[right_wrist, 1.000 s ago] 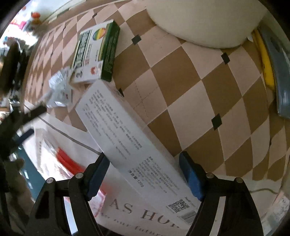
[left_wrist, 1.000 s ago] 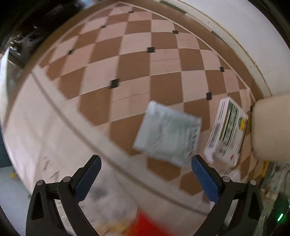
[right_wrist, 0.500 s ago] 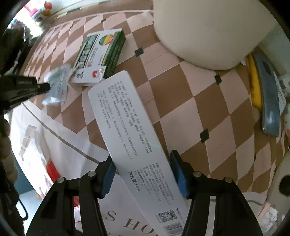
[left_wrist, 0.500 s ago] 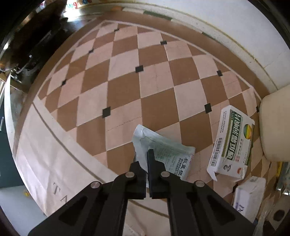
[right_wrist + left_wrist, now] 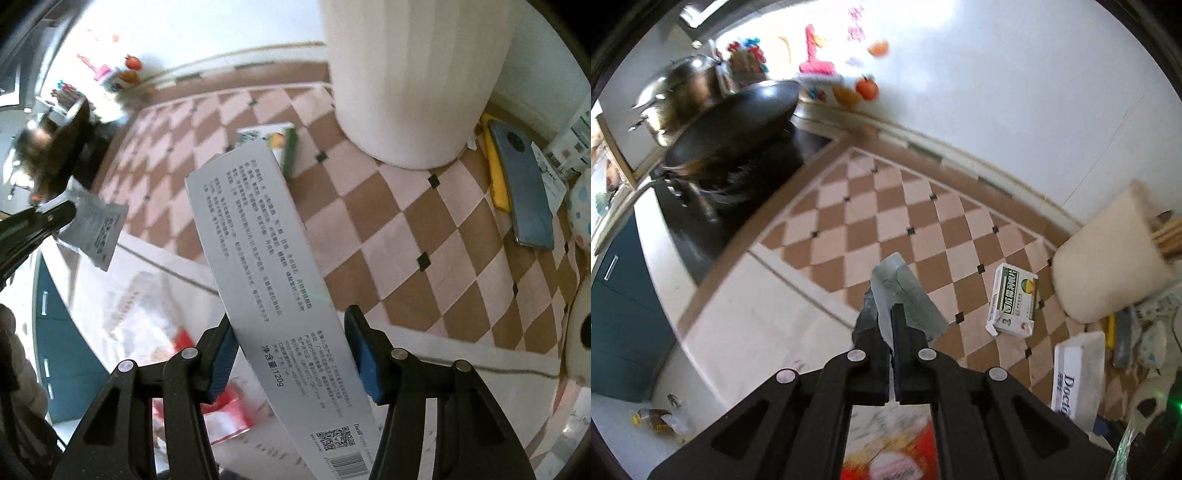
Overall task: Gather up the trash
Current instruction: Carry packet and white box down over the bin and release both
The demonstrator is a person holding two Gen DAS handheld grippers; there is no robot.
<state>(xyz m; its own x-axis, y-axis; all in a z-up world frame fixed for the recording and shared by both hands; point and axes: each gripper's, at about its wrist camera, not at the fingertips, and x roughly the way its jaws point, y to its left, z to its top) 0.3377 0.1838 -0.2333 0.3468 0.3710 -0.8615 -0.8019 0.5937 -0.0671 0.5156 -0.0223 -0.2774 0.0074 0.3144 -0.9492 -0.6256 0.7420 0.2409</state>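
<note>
Checkered brown-and-pink tiles cover the worktop across the middle of both views. At lower centre of the left wrist view, the left gripper has its jaws pressed together on a pale crumpled sachet, which stands up from the fingertips above the tiles. The same sachet shows at the left edge of the right wrist view, pinched in black fingers and hanging clear of the surface.

At lower centre of the right wrist view, the right gripper clamps a long white carton between its blue pads. The carton runs from the bottom of the frame up toward the middle, printed with small text and a barcode near its lower end.

A green-and-white medicine box lies flat on the tiles at right of centre in the left wrist view, just beside a cream cylinder. In the right wrist view this box is partly hidden behind the far end of the carton.

A white bag with red packaging inside lies below both grippers, at the lower left of the right wrist view. A dark wok sits blurred in the upper left of the left wrist view. A grey phone rests on a yellow item at the right of the right wrist view
</note>
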